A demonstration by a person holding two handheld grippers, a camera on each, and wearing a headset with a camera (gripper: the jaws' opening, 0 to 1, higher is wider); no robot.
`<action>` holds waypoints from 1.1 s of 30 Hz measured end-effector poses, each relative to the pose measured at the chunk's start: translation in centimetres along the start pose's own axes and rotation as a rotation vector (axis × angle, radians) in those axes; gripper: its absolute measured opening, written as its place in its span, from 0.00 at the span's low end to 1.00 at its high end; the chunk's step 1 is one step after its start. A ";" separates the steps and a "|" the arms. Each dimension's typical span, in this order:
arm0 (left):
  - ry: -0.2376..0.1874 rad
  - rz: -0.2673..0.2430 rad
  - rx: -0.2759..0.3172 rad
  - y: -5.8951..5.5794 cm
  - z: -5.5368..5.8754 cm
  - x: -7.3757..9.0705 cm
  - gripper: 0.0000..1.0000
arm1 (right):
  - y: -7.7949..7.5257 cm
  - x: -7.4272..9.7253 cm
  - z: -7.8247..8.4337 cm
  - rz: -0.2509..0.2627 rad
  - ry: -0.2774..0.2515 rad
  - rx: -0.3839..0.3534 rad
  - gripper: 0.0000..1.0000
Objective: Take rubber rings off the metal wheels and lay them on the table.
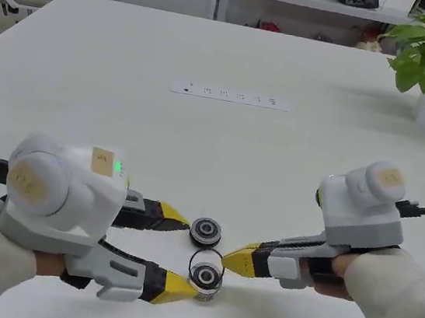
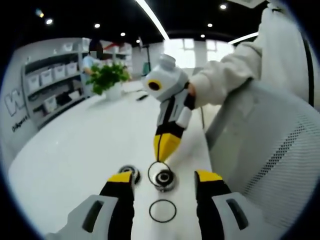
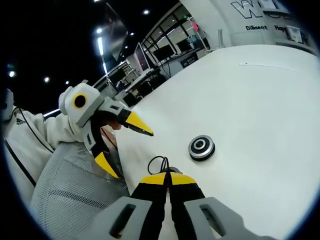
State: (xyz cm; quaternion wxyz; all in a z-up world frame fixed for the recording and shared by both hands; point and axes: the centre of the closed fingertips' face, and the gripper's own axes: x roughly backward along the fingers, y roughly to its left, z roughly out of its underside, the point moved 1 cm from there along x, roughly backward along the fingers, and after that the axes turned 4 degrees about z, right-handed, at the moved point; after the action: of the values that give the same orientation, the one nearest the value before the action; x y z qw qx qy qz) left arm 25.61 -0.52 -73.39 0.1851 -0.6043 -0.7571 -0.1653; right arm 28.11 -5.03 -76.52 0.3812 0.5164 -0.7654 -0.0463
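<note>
Black thin rubber ring (image 1: pixel 208 251) is pinched in the right gripper's (image 1: pixel 240 260) closed fingers, just above its small metal wheel (image 1: pixel 206 278). That wheel lies just ahead of the left gripper's (image 1: pixel 182 253) open, empty fingers.

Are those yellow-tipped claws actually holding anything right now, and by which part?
The right hand-held gripper pinches a rubber ring by its rim; the left hand-held gripper is open, holding nothing.
</note>
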 end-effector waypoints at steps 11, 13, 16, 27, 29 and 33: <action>-0.039 -0.049 0.055 0.4 -0.5 2.2 0.62 | 0.4 0.2 -0.9 -0.012 -0.037 -0.007 0.00; -0.054 -0.067 0.058 0.4 -0.8 2.7 0.64 | 0.5 0.2 -1.0 -0.014 -0.042 -0.007 0.00; -0.060 -0.083 0.062 0.3 -0.8 3.3 0.67 | 0.7 0.2 -1.2 -0.021 -0.050 -0.010 0.00; -0.049 -0.110 0.072 0.1 -0.2 4.2 0.77 | 1.4 0.3 -2.0 -0.040 -0.077 -0.010 0.00; -0.051 -0.116 0.076 0.2 -0.2 4.3 0.79 | 1.5 0.3 -2.1 -0.043 -0.080 -0.009 0.00; -0.054 -0.121 0.080 0.3 -0.1 4.5 0.82 | 1.7 0.3 -2.3 -0.046 -0.085 -0.007 0.00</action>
State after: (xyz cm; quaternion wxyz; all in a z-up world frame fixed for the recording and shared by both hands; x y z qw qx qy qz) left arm 25.05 3.36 -71.12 0.1784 -0.5539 -0.8029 -0.1297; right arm 28.20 -3.75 -73.99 0.3491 0.5302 -0.7685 -0.0799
